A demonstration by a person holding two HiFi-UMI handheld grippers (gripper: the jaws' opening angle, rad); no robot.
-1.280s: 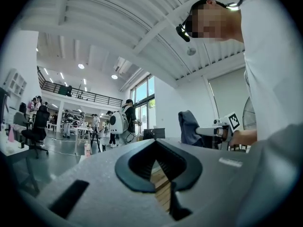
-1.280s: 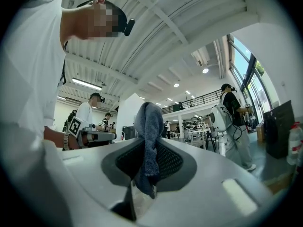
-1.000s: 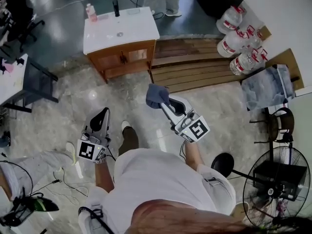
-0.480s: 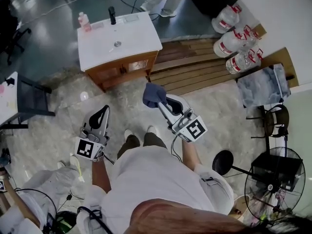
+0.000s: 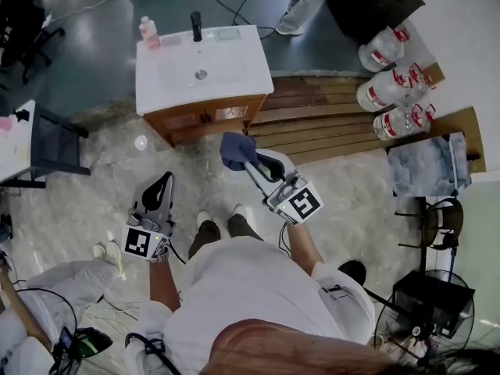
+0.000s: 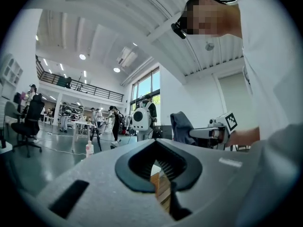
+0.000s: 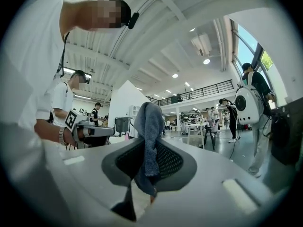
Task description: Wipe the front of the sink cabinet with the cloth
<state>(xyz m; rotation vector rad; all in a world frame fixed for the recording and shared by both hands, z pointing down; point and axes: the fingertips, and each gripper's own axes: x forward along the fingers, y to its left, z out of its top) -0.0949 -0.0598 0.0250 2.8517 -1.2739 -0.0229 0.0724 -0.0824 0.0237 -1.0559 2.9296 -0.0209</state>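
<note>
The sink cabinet stands ahead of me, with a white top (image 5: 234, 73) and a brown wooden front (image 5: 205, 117). A dark blue cloth (image 5: 233, 149) is bunched at the tip of my right gripper (image 5: 247, 162), which is shut on it just short of the cabinet's right front corner. In the right gripper view the cloth (image 7: 149, 126) hangs down between the jaws of that gripper (image 7: 147, 167). My left gripper (image 5: 161, 181) is held low to the left, shut and empty. In the left gripper view, the wood shows through the slit of the left gripper (image 6: 157, 165).
A pink bottle (image 5: 146, 30) and black faucet (image 5: 196, 26) stand on the sink top. Wooden planks (image 5: 328, 116) lie right of the cabinet, with water jugs (image 5: 391, 84) behind them. A black table (image 5: 47, 143) is at left, a fan (image 5: 426, 311) at lower right, and another person (image 5: 31, 295) at lower left.
The right gripper with the cloth has come closer to the cabinet front. The left gripper has barely moved. My feet now stand side by side.
</note>
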